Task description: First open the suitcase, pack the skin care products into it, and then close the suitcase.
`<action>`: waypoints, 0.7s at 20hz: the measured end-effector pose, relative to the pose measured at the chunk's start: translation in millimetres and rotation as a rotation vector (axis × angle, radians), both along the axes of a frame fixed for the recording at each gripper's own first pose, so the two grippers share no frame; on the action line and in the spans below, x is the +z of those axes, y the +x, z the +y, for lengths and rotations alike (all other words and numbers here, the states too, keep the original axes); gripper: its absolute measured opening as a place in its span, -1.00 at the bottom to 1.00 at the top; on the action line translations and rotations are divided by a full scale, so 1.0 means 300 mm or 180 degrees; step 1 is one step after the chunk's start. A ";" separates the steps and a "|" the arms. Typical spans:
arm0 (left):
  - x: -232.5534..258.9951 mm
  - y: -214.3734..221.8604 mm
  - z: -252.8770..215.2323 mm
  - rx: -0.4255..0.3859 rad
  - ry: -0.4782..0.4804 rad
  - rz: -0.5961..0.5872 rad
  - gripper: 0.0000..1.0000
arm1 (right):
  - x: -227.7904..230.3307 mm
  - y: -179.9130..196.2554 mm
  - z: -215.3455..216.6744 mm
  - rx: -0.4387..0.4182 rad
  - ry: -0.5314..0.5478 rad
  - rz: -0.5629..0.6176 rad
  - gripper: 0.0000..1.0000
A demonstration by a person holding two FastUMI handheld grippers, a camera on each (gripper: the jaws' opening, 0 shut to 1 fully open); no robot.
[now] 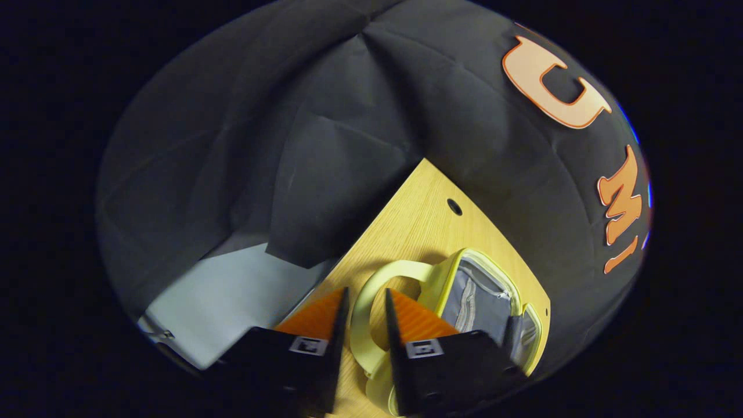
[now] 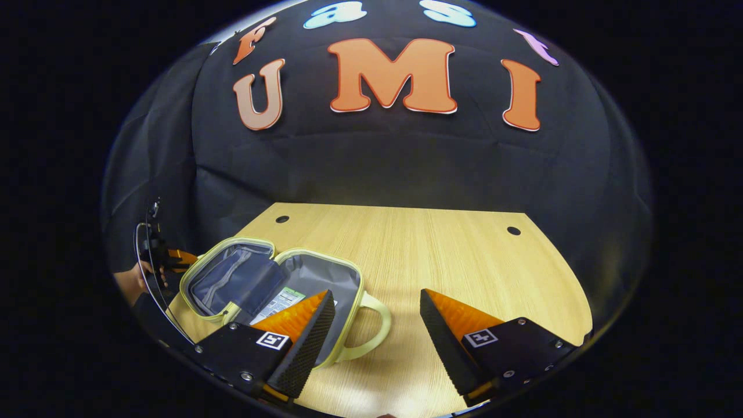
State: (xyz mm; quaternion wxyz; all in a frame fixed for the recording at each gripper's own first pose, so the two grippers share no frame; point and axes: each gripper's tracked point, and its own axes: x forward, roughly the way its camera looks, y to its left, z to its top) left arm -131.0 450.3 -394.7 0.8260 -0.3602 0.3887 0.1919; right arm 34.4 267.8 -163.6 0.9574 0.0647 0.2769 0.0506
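A small pale-yellow suitcase (image 2: 350,278) lies open on the wooden table (image 2: 464,261), its two grey-lined halves side by side. A flat packet with a green and white label (image 2: 280,302) lies in the right half. In the left gripper view the lid half (image 1: 447,273) shows a zipped pocket, and its handle (image 1: 363,316) passes between the narrow-set fingers of my left gripper (image 1: 367,299), which press on it. That gripper (image 2: 168,255) sits at the suitcase's far left edge. My right gripper (image 2: 377,296) hangs open just above the other handle (image 2: 374,328).
The table has a round cable hole at each back corner (image 2: 282,219) (image 2: 514,230). Its right half is bare wood. A person's hand (image 2: 130,281) holds the left gripper. Beyond the table's edge in the left gripper view lies grey floor (image 1: 232,302).
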 end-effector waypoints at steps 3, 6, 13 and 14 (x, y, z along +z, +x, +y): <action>0.091 -0.022 0.004 -0.0221 0.0128 -0.0089 -0.55 | 0.014 -0.016 -0.045 -0.0096 -0.0005 -0.0045 0.88; 0.123 0.022 -0.009 -0.0464 0.0301 -0.0121 -0.80 | 0.034 -0.019 -0.092 -0.0141 -0.0072 -0.0125 0.89; 0.509 0.085 -0.111 -0.0805 0.0604 -0.0765 -0.82 | 0.110 0.018 -0.150 -0.0048 -0.0167 -0.0341 0.88; 0.570 0.089 -0.143 -0.0843 0.0646 -0.0822 -0.82 | 0.119 0.018 -0.159 -0.0029 -0.0166 -0.0366 0.88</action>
